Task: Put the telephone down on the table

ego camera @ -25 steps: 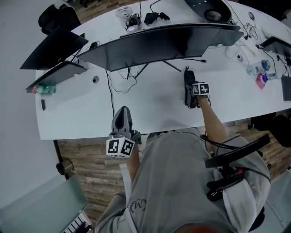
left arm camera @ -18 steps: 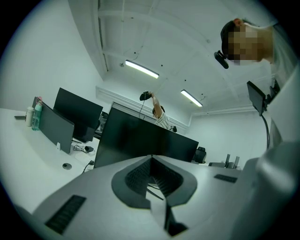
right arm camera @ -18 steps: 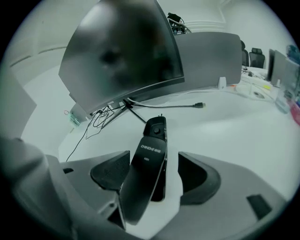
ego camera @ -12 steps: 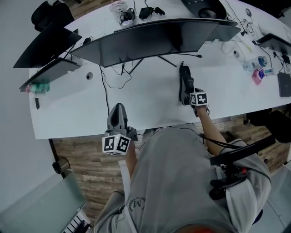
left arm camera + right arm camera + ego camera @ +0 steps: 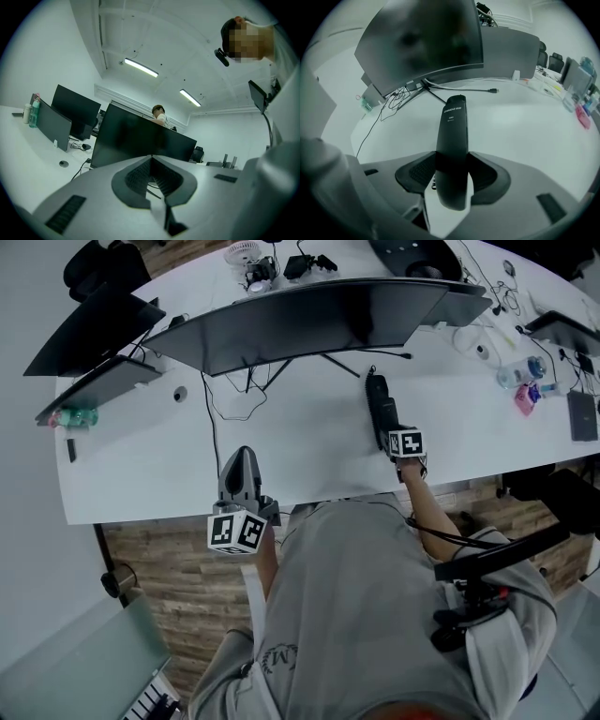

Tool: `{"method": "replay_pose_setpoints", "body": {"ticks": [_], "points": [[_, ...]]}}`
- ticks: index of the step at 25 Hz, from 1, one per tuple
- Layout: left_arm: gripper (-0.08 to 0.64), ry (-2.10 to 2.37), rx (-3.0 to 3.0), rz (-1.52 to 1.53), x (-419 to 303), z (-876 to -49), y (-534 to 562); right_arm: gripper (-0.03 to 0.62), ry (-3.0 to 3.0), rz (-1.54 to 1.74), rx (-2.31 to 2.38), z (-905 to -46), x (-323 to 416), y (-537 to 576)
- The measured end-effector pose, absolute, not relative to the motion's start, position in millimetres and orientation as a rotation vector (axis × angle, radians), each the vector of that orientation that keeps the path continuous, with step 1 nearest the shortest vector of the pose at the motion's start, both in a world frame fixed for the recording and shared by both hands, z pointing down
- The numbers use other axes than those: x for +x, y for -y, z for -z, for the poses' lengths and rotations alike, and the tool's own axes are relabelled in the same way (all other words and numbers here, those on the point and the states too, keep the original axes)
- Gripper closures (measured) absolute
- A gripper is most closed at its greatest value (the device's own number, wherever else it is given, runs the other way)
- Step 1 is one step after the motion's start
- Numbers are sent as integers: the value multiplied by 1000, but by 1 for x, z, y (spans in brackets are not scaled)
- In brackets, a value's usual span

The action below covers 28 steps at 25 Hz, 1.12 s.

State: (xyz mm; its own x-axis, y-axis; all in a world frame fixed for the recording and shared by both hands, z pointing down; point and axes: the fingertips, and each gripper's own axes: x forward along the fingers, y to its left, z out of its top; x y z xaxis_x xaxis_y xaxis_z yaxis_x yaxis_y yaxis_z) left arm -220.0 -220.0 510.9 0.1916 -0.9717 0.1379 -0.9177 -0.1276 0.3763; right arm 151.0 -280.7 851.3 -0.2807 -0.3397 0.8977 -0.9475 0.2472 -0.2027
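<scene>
Right tongs [image 5: 453,174] are closing, pads meeting the telephone handset [image 5: 454,126], whose long axis runs straight ahead from them over the worktop [image 5: 525,126]; left tongs [image 5: 151,164] shut, empty, well apart.

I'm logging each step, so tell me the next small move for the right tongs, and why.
Probably lower the phone flat onto the table just below it. The right tongs are closing with the phone between them, and I can't tell whether it rests on the table yet.
</scene>
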Motion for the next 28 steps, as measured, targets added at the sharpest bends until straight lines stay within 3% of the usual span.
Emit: {"method": "replay_pose_setpoints", "body": {"ticks": [21, 28], "points": [[549, 1825, 2044, 208, -238, -516, 208, 365, 1750, -873, 1102, -857, 130, 360], [549, 1837, 2039, 224, -244, -517, 213, 342, 1837, -808, 1177, -815, 134, 378]]}}
